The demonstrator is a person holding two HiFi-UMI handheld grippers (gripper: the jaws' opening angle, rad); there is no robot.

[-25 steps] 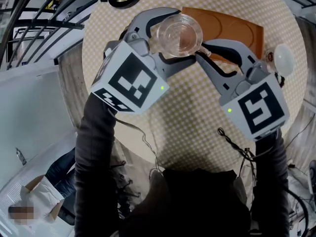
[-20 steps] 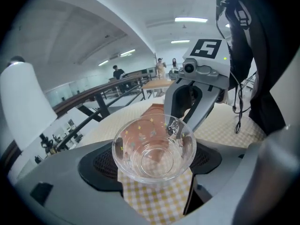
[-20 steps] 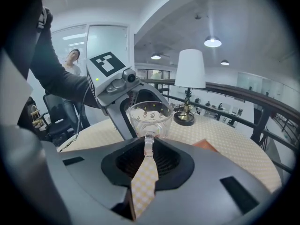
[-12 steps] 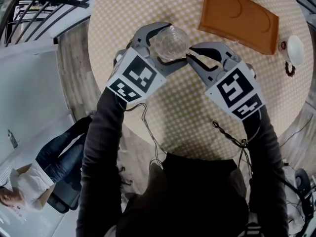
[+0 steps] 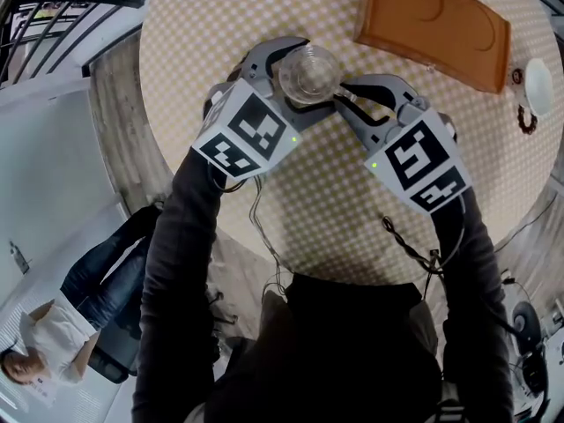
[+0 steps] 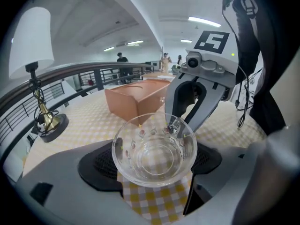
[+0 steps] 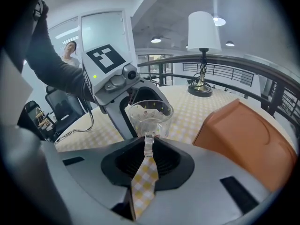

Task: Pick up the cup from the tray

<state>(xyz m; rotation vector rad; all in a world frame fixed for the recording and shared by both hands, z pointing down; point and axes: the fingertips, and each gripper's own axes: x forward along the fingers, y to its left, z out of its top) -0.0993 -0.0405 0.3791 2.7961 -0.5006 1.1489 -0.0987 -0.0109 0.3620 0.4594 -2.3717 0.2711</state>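
1. A clear glass cup (image 6: 154, 149) is gripped from two sides over the yellow-checked worktop (image 5: 220, 25), towards 12 o'clock in the head view.
2. The left hand-held gripper (image 5: 307, 76) reaches in from the cup's 7 o'clock. Its jaws are spread wide around the bowl, with one dark pad against each side of the glass, at 9 and 3 o'clock in the left gripper view.
3. The right hand-held gripper (image 5: 345, 100) comes in from the cup's 4 o'clock. Its jaws are drawn narrow and pinch the cup's clear handle (image 7: 149, 144) between them.
4. The cup is off the orange-brown tray (image 5: 436, 20), which lies on the worktop at the cup's 1 o'clock, well apart from it.
5. Checked cloth shows under and through the glass, but it cannot be told whether the cup's base touches the cloth.
6. A lamp (image 6: 33, 41) with a white shade stands on the worktop at 10 o'clock in the left gripper view, just inside a dark railing (image 6: 93, 71).
7. Dark sleeves (image 5: 176, 263) run down to 6 o'clock in the head view, and each gripper's marker cube (image 5: 247, 135) faces up at the camera.
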